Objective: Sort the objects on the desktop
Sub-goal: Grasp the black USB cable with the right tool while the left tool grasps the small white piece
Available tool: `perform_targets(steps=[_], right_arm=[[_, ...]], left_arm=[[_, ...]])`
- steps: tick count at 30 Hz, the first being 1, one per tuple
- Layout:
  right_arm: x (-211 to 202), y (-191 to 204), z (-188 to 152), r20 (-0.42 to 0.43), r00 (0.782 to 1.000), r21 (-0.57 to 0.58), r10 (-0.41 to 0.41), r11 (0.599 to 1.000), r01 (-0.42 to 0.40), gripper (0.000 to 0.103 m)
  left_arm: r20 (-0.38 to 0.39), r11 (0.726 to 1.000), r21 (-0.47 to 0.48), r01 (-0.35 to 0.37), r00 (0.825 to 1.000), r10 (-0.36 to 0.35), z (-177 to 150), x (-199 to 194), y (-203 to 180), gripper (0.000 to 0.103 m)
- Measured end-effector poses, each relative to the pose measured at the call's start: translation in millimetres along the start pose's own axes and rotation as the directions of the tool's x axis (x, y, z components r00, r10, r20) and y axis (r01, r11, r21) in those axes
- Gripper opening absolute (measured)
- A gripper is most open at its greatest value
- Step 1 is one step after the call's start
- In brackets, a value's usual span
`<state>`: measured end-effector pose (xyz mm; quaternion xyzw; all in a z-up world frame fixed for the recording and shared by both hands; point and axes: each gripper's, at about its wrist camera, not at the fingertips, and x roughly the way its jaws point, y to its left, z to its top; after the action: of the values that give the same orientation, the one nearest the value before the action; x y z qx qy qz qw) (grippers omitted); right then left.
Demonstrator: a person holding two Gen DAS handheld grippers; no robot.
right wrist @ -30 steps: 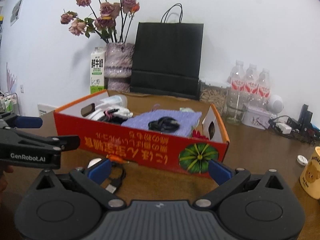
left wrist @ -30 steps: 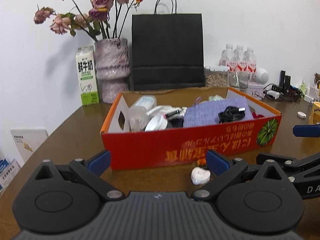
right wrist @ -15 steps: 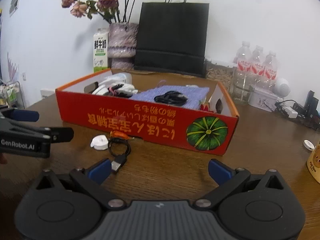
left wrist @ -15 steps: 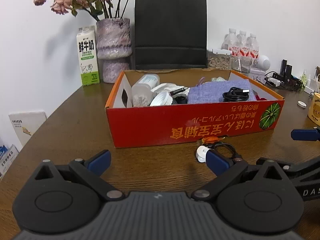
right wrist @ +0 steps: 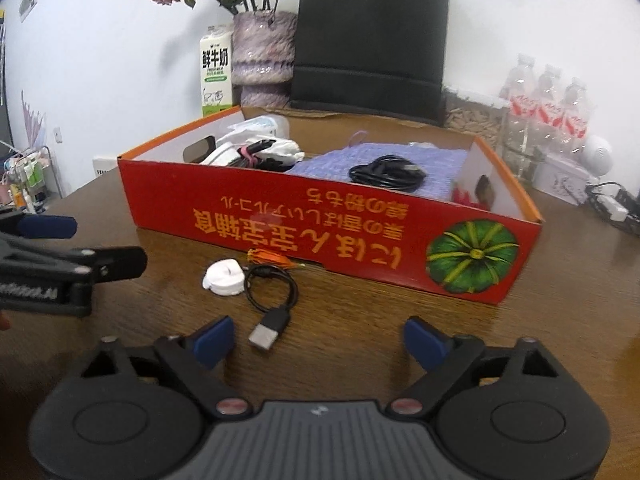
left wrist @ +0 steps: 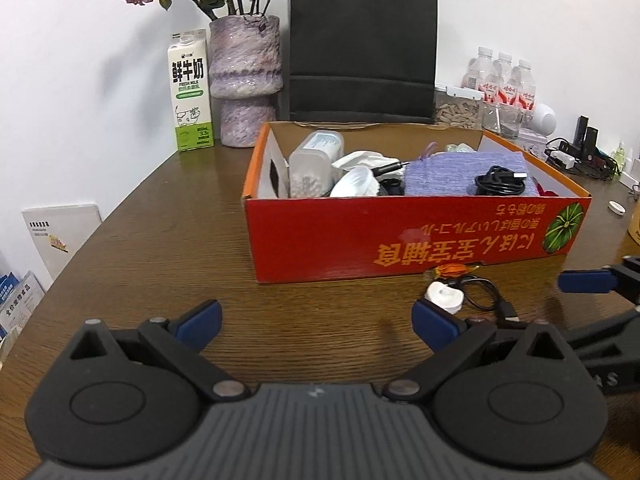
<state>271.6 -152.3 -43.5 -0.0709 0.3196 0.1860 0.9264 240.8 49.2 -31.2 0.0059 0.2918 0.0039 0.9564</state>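
A red cardboard box (left wrist: 400, 240) holds a purple cloth, a coiled black cable, a clear jar and white bits. On the table in front of it lie a white round puck (right wrist: 224, 278), a black USB cable (right wrist: 272, 286) and a small orange dried flower (right wrist: 272, 258). My right gripper (right wrist: 319, 340) hovers just short of the cable. Its jaws are closing, the pads touch nothing, and the USB plug (right wrist: 270, 328) lies near its left finger. My left gripper (left wrist: 316, 320) stands open and empty, with the puck (left wrist: 444, 298) beside its right finger.
Behind the box stand a milk carton (left wrist: 190, 96), a purple vase (left wrist: 246, 80) of dried roses, a black paper bag (left wrist: 362, 44) and water bottles (left wrist: 504, 80). Chargers and wires (left wrist: 580, 152) lie at the far right. The table edge (left wrist: 120, 204) runs along the left.
Both grippers have tipped downward and shifted over the table. The puck and cable now show fully before the right gripper. The right jaws have narrowed a little.
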Motion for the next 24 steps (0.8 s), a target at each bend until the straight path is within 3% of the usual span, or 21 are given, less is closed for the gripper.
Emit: perform_targets(steps=[5,9,12,15,24], right_arm=[[11,6,11,0.000,0.999,-0.006,0.041,0.999,-0.041,0.067],[7,8,10,0.013,0.996,-0.022,0.084,0.996,-0.084,0.027],[4,9,8,0.021,0.996,-0.024,0.087,0.996,-0.086,0.024],[1,5,7,0.027,0.995,-0.004,0.098,0.995,-0.098,0.014],[-7,1,5,0.040,0.994,0.009,0.104,0.995,-0.104,0.012]], left_arm=[[-0.018,1.000,-0.008,-0.009,1.000,0.009,0,3,10,0.103],[-0.023,1.000,-0.012,-0.002,1.000,0.002,0,2,13,0.103],[-0.026,1.000,0.004,0.001,1.000,-0.001,-1,4,10,0.103],[-0.027,1.000,0.013,0.003,1.000,-0.003,-2,4,8,0.103],[-0.032,1.000,0.028,0.006,0.999,-0.005,-4,6,4,0.103]])
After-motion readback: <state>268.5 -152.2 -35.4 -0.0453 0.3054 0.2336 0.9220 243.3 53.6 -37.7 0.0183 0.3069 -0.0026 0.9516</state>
